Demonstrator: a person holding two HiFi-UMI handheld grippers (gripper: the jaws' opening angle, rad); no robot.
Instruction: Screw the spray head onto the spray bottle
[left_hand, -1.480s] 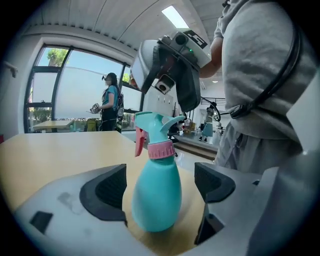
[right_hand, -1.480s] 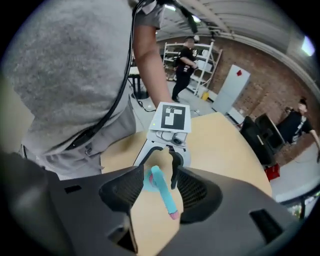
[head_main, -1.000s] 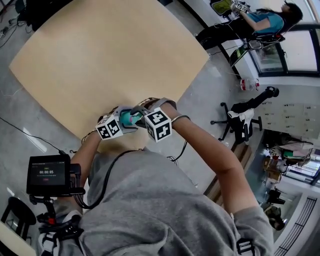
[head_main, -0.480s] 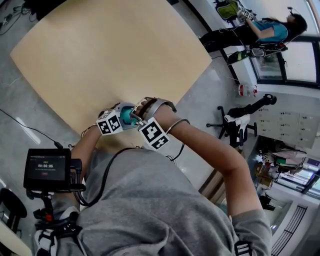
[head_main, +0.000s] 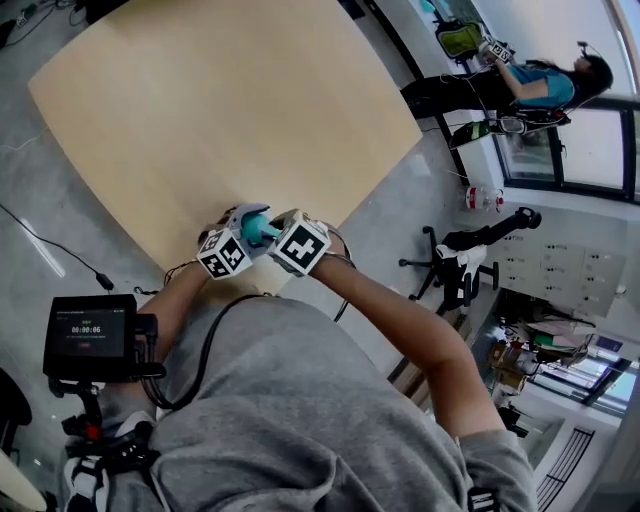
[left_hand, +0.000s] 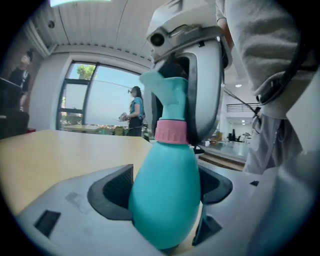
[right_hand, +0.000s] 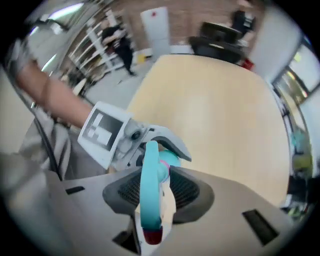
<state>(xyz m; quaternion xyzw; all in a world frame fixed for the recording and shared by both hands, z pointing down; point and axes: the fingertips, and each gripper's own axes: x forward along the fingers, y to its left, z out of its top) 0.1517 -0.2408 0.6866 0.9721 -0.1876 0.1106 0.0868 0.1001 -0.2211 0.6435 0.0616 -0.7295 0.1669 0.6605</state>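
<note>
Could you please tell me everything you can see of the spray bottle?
The spray bottle is teal, smooth plastic, pear-shaped, narrowing to a pink ribbed collar with the teal spray head seated above. In the left gripper view it stands roughly upright between the left gripper's jaws, which press its sides; the right gripper's jaws grip the head. Both pairs have just been closing. It is by the table's near edge.
</note>
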